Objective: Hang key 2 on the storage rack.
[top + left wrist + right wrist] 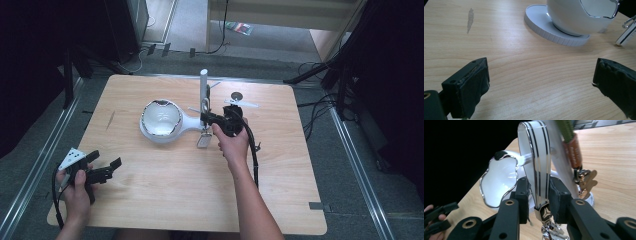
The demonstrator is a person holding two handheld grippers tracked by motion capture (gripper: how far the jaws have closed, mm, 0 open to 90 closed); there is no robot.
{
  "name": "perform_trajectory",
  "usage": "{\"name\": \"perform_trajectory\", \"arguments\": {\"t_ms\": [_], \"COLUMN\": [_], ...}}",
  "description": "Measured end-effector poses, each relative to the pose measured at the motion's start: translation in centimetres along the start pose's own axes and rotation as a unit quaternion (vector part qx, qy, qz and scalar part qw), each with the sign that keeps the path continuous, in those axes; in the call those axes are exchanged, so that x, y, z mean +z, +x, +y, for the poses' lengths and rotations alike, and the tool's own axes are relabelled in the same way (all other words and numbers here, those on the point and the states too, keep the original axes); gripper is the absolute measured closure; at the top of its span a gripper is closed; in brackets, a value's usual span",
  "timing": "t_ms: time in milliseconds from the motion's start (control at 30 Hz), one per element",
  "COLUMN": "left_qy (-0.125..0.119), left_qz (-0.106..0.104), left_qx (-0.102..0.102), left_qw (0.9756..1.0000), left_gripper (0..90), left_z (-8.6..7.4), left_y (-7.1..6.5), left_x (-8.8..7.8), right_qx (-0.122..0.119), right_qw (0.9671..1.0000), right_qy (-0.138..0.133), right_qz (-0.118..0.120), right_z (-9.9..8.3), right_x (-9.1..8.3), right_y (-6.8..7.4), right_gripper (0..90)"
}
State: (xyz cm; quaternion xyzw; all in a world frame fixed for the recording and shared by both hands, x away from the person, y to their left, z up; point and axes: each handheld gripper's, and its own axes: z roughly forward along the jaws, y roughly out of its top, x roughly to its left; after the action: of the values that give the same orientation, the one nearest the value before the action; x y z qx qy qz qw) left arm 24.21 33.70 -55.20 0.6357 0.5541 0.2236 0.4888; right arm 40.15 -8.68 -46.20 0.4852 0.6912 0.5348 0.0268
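High view: pale wood-grain bench (150,200). Near its middle sits a white glossy egg-shaped holder with a chrome-edged opening (161,119) on a round white ribbed base. Just right of it, toward the far edge, a white strap with thin black lines (204,92) stands upright. The right gripper (209,119) is at the foot of this strap. The left gripper (107,169) lies near the left front corner, well apart from everything.

Left gripper view: jaws spread wide over bare wood, nothing between the worn, rough black pads. The holder's ribbed base (549,32) lies ahead.

Right gripper view: black padded jaws pinch the flat, smooth white strap (539,170) just above its metal end fitting (544,214); the pads touch both of its faces. An olive woven cord with an orange sleeve and a brass clip (586,181) hangs beside it.

Judgement: the step in hand is holding the strap upright. The next move likely calls for the idle left gripper to come in, with the right grip kept firm, since the smooth strap could slip.
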Motion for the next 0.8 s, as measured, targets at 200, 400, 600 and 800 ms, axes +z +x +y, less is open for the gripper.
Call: {"name": "perform_trajectory", "arguments": {"t_ms": [200,400,600,800], "left_qy": [-0.001,0.000,-0.001,-0.001], "left_qz": [-0.001,0.000,0.000,0.001], "left_qx": [0.000,0.000,0.001,0.002], "left_qw": [1.0000,1.0000,1.0000,1.0000], "left_gripper": [1.2,1.2,1.2,1.2], "left_z": [0.0,0.0,0.0,0.0], "left_y": [0.0,0.0,0.0,0.0], "left_x": [0.0,0.0,0.0,0.0], "right_qx": [0.002,-0.025,-0.068,-0.100], "right_qw": [0.9994,0.9978,0.9928,0.9799], "right_qy": [-0.013,-0.022,-0.027,-0.014], "right_qz": [-0.031,-0.057,-0.094,-0.172], "right_z": [-0.4,-0.4,-0.8,-1.5], "right_x": [0.0,-0.8,-2.0,-3.1], "right_y": [-0.2,-0.1,0.2,1.0], "right_gripper": [60.7,48.6,35.6,9.8]}}
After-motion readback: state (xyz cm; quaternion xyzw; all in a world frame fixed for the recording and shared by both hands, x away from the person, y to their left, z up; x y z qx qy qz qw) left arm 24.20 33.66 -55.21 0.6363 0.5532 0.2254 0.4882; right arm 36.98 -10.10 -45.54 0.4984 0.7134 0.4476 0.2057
